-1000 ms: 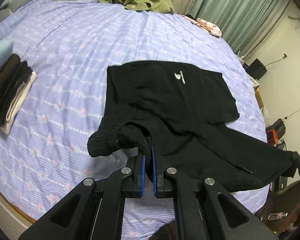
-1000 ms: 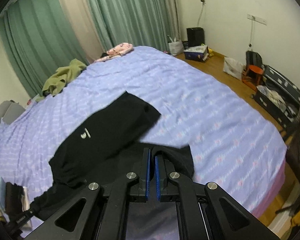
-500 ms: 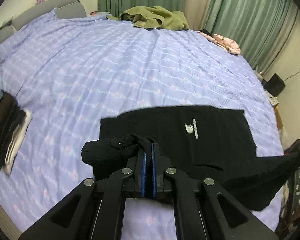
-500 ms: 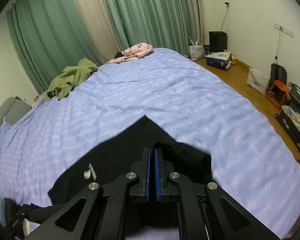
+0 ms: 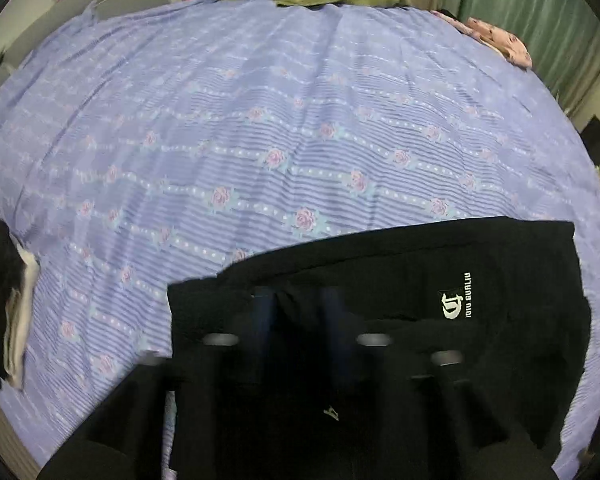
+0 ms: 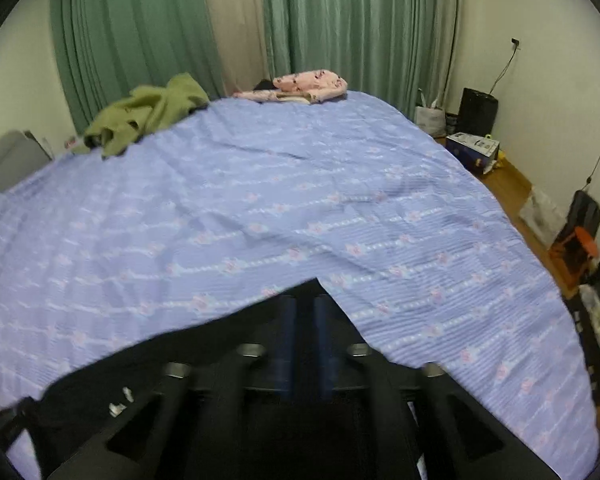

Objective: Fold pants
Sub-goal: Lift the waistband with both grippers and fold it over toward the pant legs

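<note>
Black pants [image 5: 440, 264] with a white logo lie folded on the purple flowered bedsheet [image 5: 260, 120], in the lower right of the left wrist view. My left gripper [image 5: 298, 312] hangs low over their near left corner, its blue pads parted, with black cloth showing between them. In the right wrist view the pants [image 6: 204, 344] run along the bottom. My right gripper [image 6: 304, 320] sits over their far right corner, pads slightly apart. Both grippers are blurred.
A stack of folded dark and white clothes [image 5: 4, 300] lies at the bed's left edge. An olive garment [image 6: 148, 112] and a pink garment [image 6: 312, 86] lie at the far edge by the green curtains. Boxes and bags stand on the floor at right [image 6: 476, 148].
Both grippers carried the held pants edge forward over the laid part and came down low onto it. Their pads, shut before, now stand parted.
</note>
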Action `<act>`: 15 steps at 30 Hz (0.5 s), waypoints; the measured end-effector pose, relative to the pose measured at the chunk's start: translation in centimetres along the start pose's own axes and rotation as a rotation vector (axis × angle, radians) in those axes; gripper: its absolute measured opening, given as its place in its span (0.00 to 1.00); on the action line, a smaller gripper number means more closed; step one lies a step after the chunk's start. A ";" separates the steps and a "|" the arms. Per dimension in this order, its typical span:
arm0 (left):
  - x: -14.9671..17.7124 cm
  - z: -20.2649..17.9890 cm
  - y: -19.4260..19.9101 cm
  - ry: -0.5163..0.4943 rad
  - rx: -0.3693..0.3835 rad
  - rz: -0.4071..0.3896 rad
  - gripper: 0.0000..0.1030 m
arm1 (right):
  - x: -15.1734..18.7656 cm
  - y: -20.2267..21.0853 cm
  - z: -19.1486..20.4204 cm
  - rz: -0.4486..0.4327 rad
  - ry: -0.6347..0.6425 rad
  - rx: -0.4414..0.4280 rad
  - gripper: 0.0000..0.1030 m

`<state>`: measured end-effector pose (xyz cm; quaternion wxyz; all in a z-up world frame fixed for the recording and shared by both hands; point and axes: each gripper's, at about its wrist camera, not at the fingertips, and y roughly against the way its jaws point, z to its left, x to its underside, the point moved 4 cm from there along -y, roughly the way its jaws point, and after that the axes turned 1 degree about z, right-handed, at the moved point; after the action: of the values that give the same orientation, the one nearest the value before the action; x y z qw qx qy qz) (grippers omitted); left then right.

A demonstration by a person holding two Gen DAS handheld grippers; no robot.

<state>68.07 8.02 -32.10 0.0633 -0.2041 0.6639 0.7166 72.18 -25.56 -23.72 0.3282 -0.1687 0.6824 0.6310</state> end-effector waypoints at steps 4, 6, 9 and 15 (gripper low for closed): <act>-0.8 -0.4 3.9 -0.102 -0.044 -0.140 0.90 | 1.6 0.8 -0.6 -0.011 0.022 -0.016 0.53; -1.2 -1.0 5.5 -0.173 -0.010 -0.179 0.94 | 2.4 1.7 -1.1 -0.010 0.033 -0.014 0.53; -1.4 -3.7 6.9 -0.390 0.153 -0.198 0.94 | 3.2 3.3 -1.9 -0.026 0.040 -0.059 0.56; 0.7 -10.2 5.5 -0.752 0.446 -0.095 0.90 | 5.0 4.3 -4.3 -0.014 0.081 -0.129 0.67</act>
<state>67.52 -2.66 -27.61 0.3760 0.0592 0.7230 0.5765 64.80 -28.18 -23.86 0.2932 -0.2197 0.6520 0.6638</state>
